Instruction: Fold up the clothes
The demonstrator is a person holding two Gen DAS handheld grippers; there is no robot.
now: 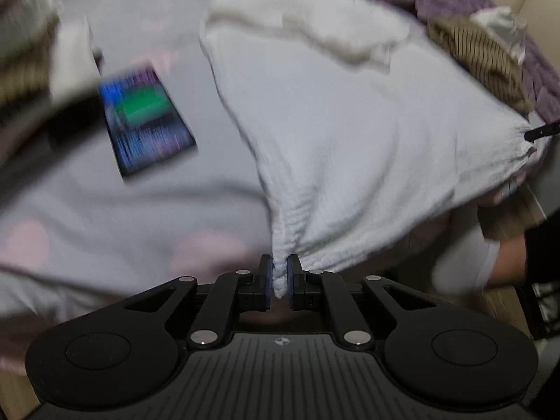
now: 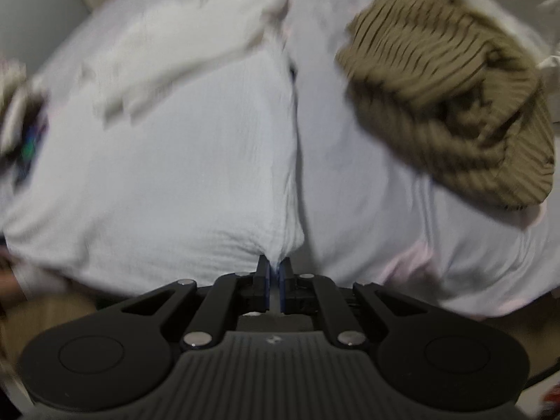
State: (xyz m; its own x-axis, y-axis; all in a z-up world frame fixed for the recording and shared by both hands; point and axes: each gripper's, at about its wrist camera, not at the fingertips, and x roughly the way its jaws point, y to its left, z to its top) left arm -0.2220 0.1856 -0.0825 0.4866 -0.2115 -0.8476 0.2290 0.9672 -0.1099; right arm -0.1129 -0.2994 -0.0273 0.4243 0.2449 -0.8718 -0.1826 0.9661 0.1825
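Pinching one corner of the cloth (image 1: 350, 140) in my left claw (image 1: 279, 280) and the other in my right (image 2: 276, 280) — both clamped tight. It drapes onto the bed (image 1: 105, 210); phone (image 1: 147, 119) at ten o'clock, sweater (image 2: 448, 105) at two.

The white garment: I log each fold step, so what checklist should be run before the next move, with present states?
1. Left gripper clamped on white garment corner: ok.
2. Right gripper clamped on the other corner: ok.
3. Near edge stretched between them: ok.
4. Phone clear of the cloth: ok.
5. Brown ribbed garment clear: ok.
6. Far edge lying flat: cannot tell, blurred.
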